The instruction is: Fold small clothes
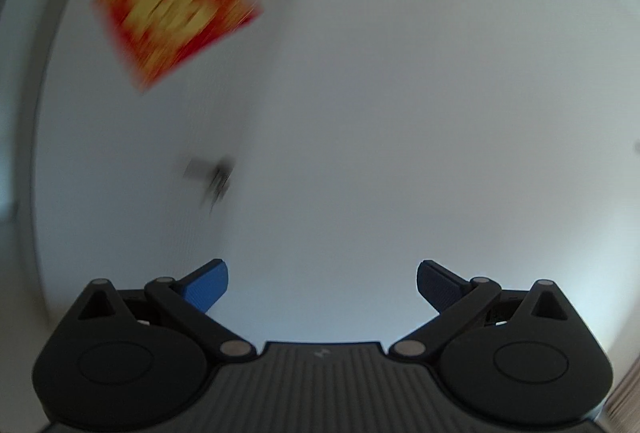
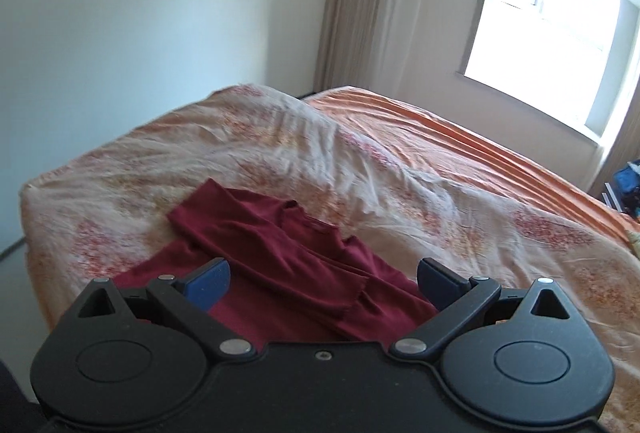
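2 hand-held grippers are in play, and both stand wide open with nothing between their blue pads. The right hand-held gripper (image 2: 322, 283) hangs just above a dark red top (image 2: 288, 257), which lies on the patterned bedspread (image 2: 280, 145) of the bed, near the bed's closer end. 1 sleeve (image 2: 224, 213) is already crossed over the body of the top, and the neckline faces the far side. The left hand-held gripper (image 1: 322, 283) points at a bare white wall (image 1: 400, 93), where a red and yellow poster (image 1: 176, 5) is smeared by motion blur; from that view the top cannot be seen at all. The step in hand looks like the next fold, with the top only partly folded. To do it well, the left gripper should first be brought back down toward the bed, since a neat fold wants 2 grips on the same edge. The thin fabric will likely sag and bunch if lifted at 1 point, so each gripper should pinch only the garment, not the bedspread beneath it. The rumpled bedspread may drag on the cloth, so lifting the edge clear before carrying it over seems wiser than sliding it.
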